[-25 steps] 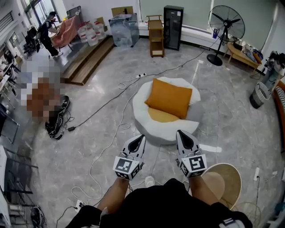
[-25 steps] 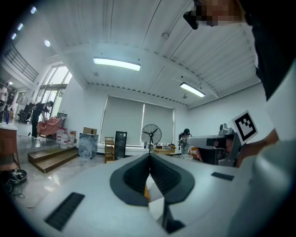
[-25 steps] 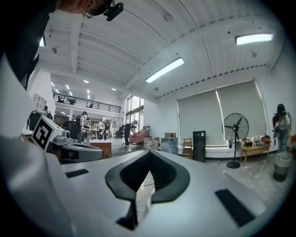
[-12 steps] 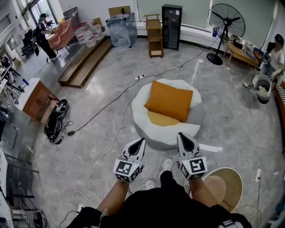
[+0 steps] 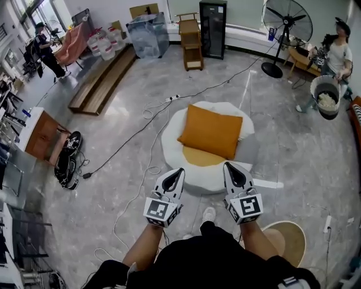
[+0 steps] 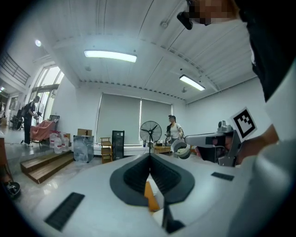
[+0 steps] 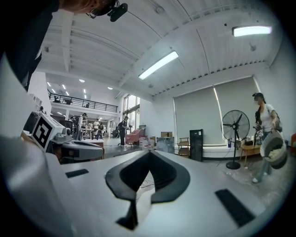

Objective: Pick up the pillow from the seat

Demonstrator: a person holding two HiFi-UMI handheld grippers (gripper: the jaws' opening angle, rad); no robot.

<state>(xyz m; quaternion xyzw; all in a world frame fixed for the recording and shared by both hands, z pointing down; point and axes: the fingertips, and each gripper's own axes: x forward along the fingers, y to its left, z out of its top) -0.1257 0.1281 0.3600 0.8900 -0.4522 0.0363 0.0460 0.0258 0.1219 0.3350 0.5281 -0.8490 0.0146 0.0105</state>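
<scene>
Pillow (image 5: 210,131) on seat (image 5: 174,153), ahead of L gripper (image 5: 180,171) & R gripper (image 5: 227,166), jaws together.

Light: bright, even, from ceiling strip lights (image 6: 110,56) and windows (image 5: 42,8) far left | Shadows: soft, faint | Glare: pale sheen on the marble floor (image 5: 113,169) | Lens: your gripper views bend hard, corners black | Focus: left gripper (image 6: 149,158) and right gripper (image 7: 149,154) shells look soft near the lens
</scene>
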